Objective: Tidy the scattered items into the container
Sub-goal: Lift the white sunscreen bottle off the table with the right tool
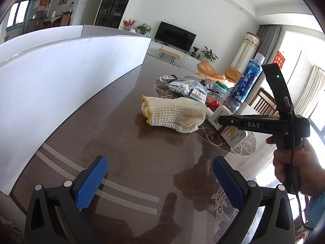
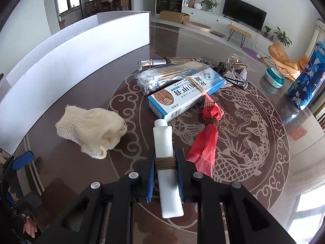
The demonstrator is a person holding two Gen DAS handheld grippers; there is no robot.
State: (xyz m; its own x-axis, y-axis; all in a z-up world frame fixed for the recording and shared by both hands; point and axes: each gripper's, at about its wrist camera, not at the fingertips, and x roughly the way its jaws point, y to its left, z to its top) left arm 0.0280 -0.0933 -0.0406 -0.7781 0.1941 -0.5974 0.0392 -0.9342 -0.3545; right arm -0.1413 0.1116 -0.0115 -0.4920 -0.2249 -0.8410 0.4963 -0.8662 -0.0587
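Note:
My right gripper [image 2: 165,158] is shut on a white tube [image 2: 165,142] bound with brown string, held above the table; the same tube [image 1: 227,130] shows in the left wrist view under that gripper's black body. A cream knitted glove [image 2: 91,130] [image 1: 174,114] lies on the dark table [image 2: 254,134] to the left. Beyond the tube lie a blue-and-white box [image 2: 182,95], a bag of cotton swabs [image 2: 162,75], a red packet [image 2: 205,140] and a small glass bottle [image 2: 150,63]. The tall white container [image 1: 61,77] [image 2: 67,55] stands along the left. My left gripper [image 1: 160,174] is open over bare table.
A blue patterned bottle [image 2: 306,81] [image 1: 247,81] and a teal round jar [image 2: 274,78] stand at the right. Clear glasses and a dark cord [image 2: 229,71] lie behind the box. A person's hand [image 1: 294,162] holds the right gripper's handle.

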